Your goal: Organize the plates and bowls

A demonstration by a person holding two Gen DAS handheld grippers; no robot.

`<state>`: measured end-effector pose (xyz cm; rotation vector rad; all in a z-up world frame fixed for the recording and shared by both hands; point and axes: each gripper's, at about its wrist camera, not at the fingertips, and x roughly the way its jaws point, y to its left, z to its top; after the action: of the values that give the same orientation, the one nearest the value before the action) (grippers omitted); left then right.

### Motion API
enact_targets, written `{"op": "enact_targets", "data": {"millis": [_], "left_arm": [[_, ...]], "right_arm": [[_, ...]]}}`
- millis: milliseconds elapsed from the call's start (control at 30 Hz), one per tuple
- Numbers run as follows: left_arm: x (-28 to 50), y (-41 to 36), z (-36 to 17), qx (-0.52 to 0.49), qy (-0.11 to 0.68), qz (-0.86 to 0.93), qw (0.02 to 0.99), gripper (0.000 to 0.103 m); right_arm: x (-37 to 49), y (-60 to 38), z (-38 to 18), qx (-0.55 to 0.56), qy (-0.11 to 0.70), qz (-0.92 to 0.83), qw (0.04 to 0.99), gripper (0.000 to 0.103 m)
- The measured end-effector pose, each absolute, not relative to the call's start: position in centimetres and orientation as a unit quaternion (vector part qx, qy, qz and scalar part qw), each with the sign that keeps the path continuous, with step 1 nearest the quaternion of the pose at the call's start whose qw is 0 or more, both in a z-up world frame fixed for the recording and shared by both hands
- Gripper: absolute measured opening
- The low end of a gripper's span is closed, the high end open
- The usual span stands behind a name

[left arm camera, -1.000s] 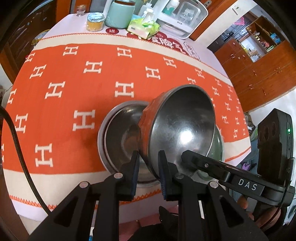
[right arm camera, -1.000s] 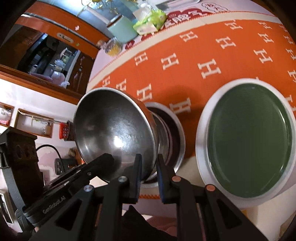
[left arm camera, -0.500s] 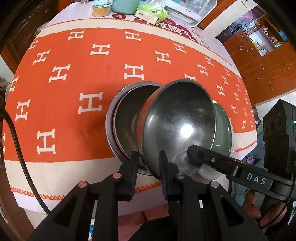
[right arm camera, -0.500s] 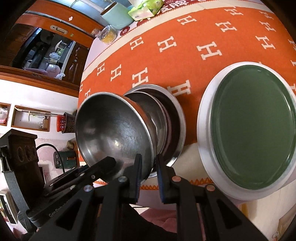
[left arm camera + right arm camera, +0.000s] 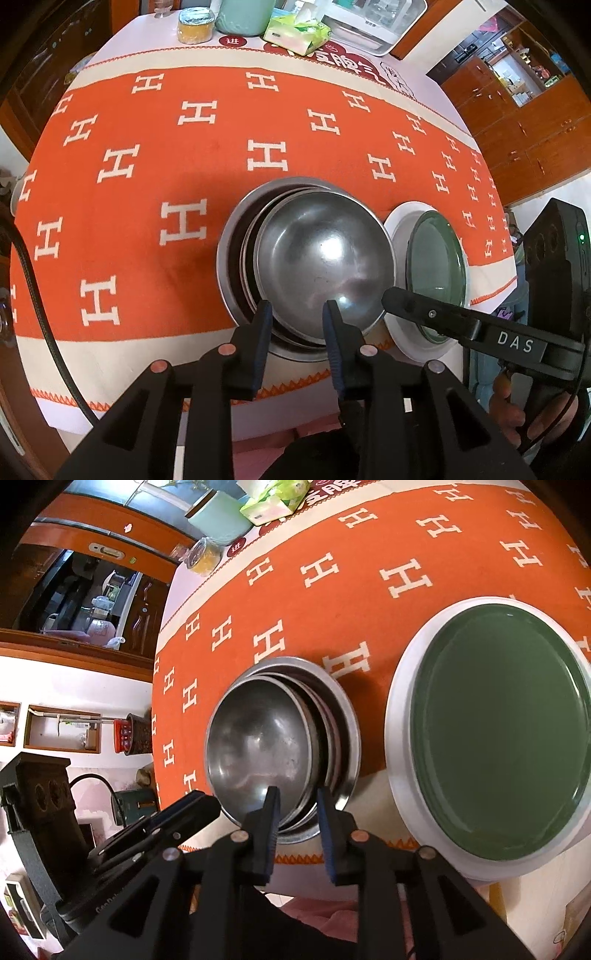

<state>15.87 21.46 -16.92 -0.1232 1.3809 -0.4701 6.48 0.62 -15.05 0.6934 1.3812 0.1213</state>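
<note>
top bowl [image 5: 325, 254]: a steel bowl, nested in the bowl stack [image 5: 236, 254] near the front edge of the worktop [image 5: 110, 369]; it sits a little off centre in the stack, shifted to the left in the right wrist view and to the right in the left wrist view.
bowl stack: several steel bowls one inside another, standing on the orange cloth [image 5: 147, 155] with white h marks.
plate [image 5: 495, 734]: a dark green plate on a white plate [image 5: 397, 716], just beside the stack, on the right gripper's side.
left hand-held gripper [image 5: 297, 317]: released; its jaws have just been opening. the near rim of the top bowl lies between the two fingers, and a clear gap shows on each side, so the pads do not press on it.
right hand-held gripper [image 5: 297, 801]: released too; its jaws have just been opening. the rims of the top bowl and the one under it run between its fingers, which stand apart from the metal.
both grippers: pointing steeply down at the near side of the stack, close beside each other.
far side of the worktop: a pale green canister [image 5: 243, 14], a small jar [image 5: 195, 24], a pack of tissues [image 5: 297, 31] and a white tray [image 5: 373, 22].
person: fingers [image 5: 517, 410] on the right gripper's handle show at the edge of the left wrist view.
</note>
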Motion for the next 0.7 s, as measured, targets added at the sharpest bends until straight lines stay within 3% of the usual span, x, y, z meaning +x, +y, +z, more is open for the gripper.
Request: {"op": "enact_targets", "data": {"millis": [367,533,600,700], "left_arm": [[16.7,22.3,-15.9,-0.072,0.597,-0.232,0.764,0.033],[17.5,22.9,-16.3,-0.08,0.599,-0.226,0.764,0.05],[17.9,23.1,-16.6,-0.08,0.603,-0.223,0.762,0.053],[18.6,23.2,-17.4,-0.08,0.615,-0.219,0.754,0.061]], "right_arm": [[6.4,-0.5,-15.6,0.336,0.623,0.032,0.705,0.023],[6.4,-1.0,-16.0,0.347,0.627,0.021,0.697,0.031],[6.5,-1.3,-16.3,0.355,0.627,0.014,0.693,0.042],[6.7,-1.6,-16.8,0.368,0.627,0.008,0.686,0.048]]}}
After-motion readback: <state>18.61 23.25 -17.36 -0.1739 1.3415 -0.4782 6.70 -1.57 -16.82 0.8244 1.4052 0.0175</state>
